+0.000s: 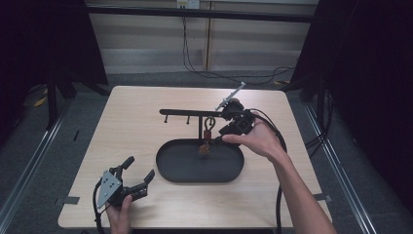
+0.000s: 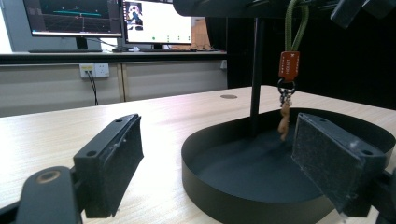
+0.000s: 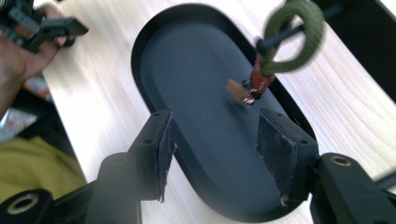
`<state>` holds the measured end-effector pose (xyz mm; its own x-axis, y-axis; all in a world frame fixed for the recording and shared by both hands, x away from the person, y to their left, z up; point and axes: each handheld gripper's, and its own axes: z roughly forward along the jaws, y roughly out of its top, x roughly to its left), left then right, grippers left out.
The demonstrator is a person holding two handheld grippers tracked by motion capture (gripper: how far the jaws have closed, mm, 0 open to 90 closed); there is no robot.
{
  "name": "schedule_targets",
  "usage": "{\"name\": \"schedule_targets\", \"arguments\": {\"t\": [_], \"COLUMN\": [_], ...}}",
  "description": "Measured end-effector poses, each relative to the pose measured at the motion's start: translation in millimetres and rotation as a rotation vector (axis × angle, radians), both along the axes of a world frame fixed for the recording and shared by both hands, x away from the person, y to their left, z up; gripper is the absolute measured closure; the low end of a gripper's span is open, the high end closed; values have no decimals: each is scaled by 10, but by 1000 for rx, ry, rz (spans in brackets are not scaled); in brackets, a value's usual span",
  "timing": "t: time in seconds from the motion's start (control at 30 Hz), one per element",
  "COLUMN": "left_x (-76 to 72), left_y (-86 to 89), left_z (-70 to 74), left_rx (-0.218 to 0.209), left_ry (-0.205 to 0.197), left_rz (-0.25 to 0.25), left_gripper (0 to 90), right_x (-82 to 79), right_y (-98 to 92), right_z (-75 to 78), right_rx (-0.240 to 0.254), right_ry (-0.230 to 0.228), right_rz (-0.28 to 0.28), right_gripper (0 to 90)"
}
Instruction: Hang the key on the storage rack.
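A black stand (image 1: 185, 112) with a peg bar rises from the far edge of a black oval tray (image 1: 195, 165). A keychain (image 1: 208, 131) hangs from one peg by a green loop (image 3: 299, 37), with a red tag (image 2: 289, 65) and a small brown charm dangling over the tray. My right gripper (image 1: 220, 135) sits just right of the keychain and angles down toward it. Its jaws are open, and in the right gripper view (image 3: 215, 114) nothing lies between them. My left gripper (image 1: 139, 169) rests at the table's front left, open and empty, facing the tray (image 2: 210, 186).
The stand's pole (image 2: 257, 70) is upright behind the keychain. The other pegs on the bar (image 1: 168, 117) hang bare. Bare wooden tabletop (image 1: 131, 126) surrounds the tray. Cables trail off the far edge, and monitors (image 2: 74, 18) stand beyond the table.
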<state>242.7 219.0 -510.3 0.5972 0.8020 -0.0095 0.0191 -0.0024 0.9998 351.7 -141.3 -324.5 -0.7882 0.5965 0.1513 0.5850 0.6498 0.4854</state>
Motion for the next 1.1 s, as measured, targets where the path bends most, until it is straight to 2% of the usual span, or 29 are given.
{"name": "schedule_targets", "arguments": {"t": [0.07, 0.2, 0.3, 0.47, 0.53, 0.6, 0.7, 0.8, 0.87, 1.1], "left_x": [0, 0, 0, -1, 0, -1, -1, 0, -1, 0], "left_y": [0, -2, -6, -7, -7, -6, -4, -4, -5, -7], "left_z": [0, 0, -1, -1, -1, -1, 0, -1, -1, -1], "left_rx": [1, -3, -6, -7, -7, -5, -3, -3, -4, -7], "left_ry": [0, 0, 0, -1, -1, 1, 1, 0, 0, -1], "left_rz": [0, 0, 5, 5, 5, 3, 2, 2, 3, 3], "left_gripper": [159, 159, 160, 160, 159, 159, 160, 159, 159, 160], "right_x": [-52, -182, -299, -442, -499, -562, -654, -749, -790, -982], "right_y": [-62, -207, -318, -440, -487, -517, -548, -556, -570, -681], "right_z": [-45, -145, -221, -413, -534, -664, -869, -1029, -1111, -1448], "right_rx": [36, 105, 160, 186, 238, 239, 274, 258, 276, 355], "right_ry": [-10, -42, -86, -134, -147, -177, -207, -259, -276, -403], "right_rz": [-11, -70, -112, -171, -180, -198, -227, -252, -262, -336], "right_gripper": [454, 438, 435, 437, 428, 431, 418, 409, 403, 394]}}
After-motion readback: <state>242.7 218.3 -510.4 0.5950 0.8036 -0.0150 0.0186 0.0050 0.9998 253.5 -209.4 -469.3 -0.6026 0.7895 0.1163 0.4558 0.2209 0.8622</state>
